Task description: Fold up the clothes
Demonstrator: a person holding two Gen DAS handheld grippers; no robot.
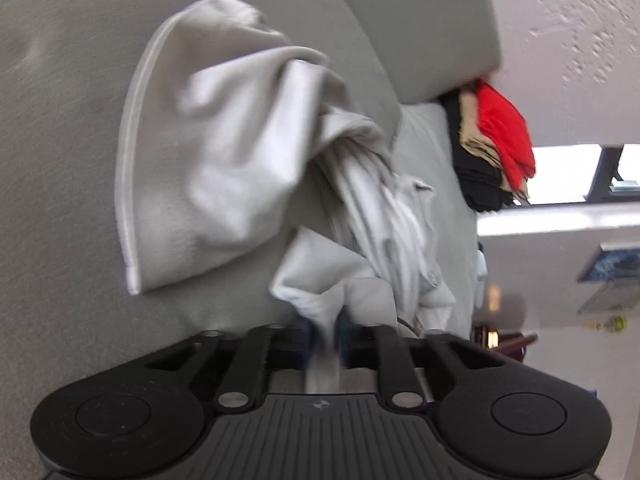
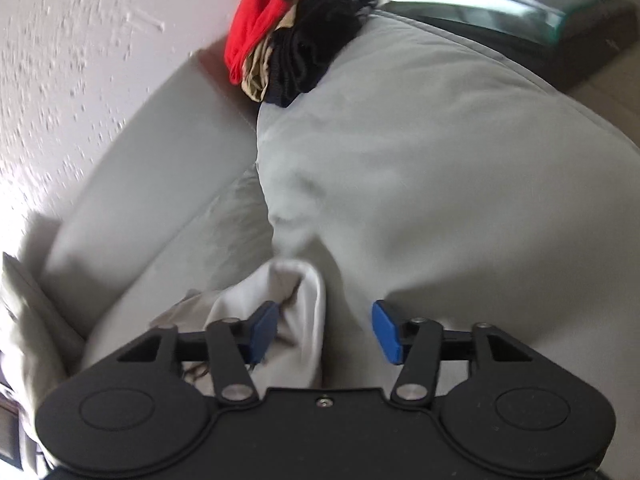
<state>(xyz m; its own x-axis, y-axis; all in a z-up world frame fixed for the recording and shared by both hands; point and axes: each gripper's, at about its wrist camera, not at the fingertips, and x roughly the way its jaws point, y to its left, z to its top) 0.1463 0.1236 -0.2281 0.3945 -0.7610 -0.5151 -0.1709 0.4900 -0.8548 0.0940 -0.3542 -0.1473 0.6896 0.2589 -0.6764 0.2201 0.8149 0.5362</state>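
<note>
Clamped between the blue pads of the left gripper (image 1: 325,334) is a fold of the pale grey garment (image 1: 224,152), which spreads away crumpled over the sofa (image 1: 60,120) seat toward the backrest. Beside it, the right gripper (image 2: 325,332) stands open, a bunched end of that cloth between its jaws, touching only the left pad. Farther off, a pile of clothes (image 2: 288,36) in red, tan and black sits on the sofa's arm against the wall (image 2: 60,40).
</note>
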